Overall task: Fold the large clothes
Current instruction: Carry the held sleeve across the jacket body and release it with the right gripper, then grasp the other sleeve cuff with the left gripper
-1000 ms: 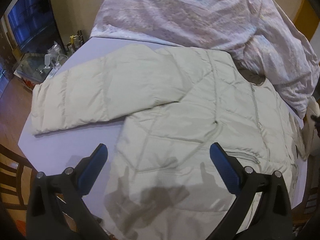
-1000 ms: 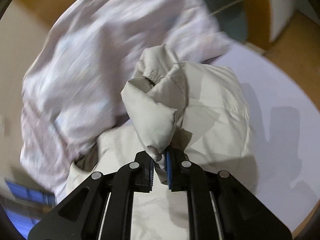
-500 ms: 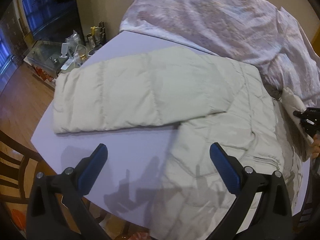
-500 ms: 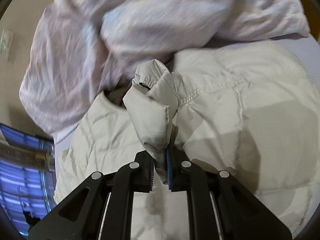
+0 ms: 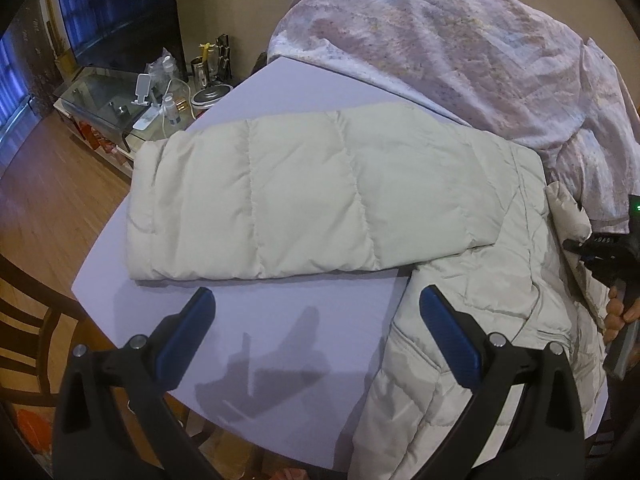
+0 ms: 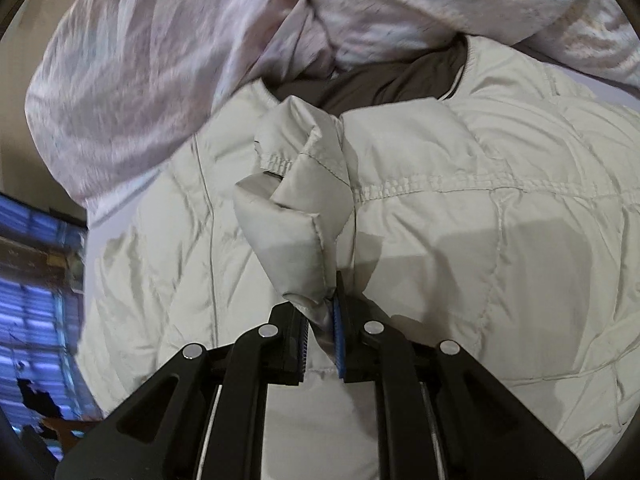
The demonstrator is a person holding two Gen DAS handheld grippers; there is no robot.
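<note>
1. The left sleeve [image 5: 280,200] of the jacket [image 5: 480,320] lies flat across the desk [image 5: 320,320]. Its long axis runs left to right in the left wrist view, with the cuff at the left near the desk edge and the shoulder at the right.
2. The left tongs [image 5: 316,320] are spread wide and empty. They hang over bare desk just in front of that sleeve's near edge, so this is the nearer hand for it.
3. The jacket body lies right of the sleeve and runs off the near desk edge, with a patterned quilt [image 5: 460,40] heaped behind it.
4. The right tongs [image 6: 320,328] are clenched on the right cuff [image 6: 296,208], held bunched above the chest just below the collar [image 6: 380,84].
5. Judgement: the right sleeve looks about to be laid across the body. The left sleeve, not yet folded in, would be the next fold.
</note>
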